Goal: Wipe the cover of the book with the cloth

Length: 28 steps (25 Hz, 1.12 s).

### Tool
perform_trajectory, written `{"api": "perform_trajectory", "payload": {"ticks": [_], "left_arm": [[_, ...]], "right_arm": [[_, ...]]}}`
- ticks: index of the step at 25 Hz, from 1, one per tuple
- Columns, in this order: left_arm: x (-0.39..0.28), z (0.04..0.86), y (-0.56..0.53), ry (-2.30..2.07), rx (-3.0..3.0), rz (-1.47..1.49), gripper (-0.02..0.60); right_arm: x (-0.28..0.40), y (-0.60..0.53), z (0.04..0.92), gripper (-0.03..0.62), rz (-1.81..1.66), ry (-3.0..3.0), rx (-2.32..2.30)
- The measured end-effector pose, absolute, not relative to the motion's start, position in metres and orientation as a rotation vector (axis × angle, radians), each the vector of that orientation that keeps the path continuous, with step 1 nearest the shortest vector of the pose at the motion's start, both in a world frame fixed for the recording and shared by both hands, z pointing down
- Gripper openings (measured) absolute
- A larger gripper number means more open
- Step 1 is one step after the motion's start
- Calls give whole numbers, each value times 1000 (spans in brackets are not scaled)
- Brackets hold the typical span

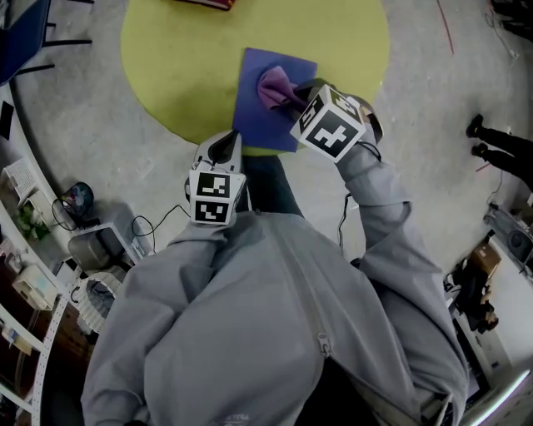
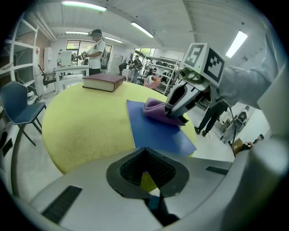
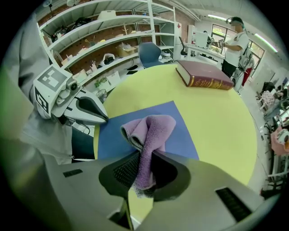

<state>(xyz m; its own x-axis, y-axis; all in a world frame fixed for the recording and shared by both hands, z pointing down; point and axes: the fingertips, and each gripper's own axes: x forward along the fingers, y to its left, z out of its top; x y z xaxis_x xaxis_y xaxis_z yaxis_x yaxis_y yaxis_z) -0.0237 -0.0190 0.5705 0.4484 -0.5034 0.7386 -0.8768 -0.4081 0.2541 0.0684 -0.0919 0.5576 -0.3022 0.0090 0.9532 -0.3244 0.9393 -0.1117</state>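
My right gripper (image 3: pixel 143 168) is clamped on the fuzzy purple cloth (image 3: pixel 151 128), which rests on the thin blue rectangular book (image 1: pixel 260 121) at the near edge of the round yellow worktop (image 1: pixel 175 58) — the cloth's lower end is buried between the jaws. My left gripper (image 2: pixel 146 173) is closed on nothing at that same near edge, just beside the book. The thick maroon hardback book (image 3: pixel 205 74) at the far edge is almost wholly cut off in the head view.

A round yellow table (image 1: pixel 166 50) stands on grey floor (image 1: pixel 433 83) under strip lights (image 2: pixel 81 3).
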Motion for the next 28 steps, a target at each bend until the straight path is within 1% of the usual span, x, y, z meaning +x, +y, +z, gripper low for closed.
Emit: {"api": "perform_trajectory", "payload": {"ticks": [10, 23, 28], "left_arm": [[-25, 574, -17, -1152, 2066, 763, 17], [-29, 574, -14, -1130, 2126, 881, 17], [-25, 571, -9, -1137, 2133, 861, 17]], "right_arm": [[112, -84, 564, 84, 372, -1790, 287], [113, -90, 568, 84, 346, -1768, 285], [96, -86, 541, 84, 346, -1844, 333]]}}
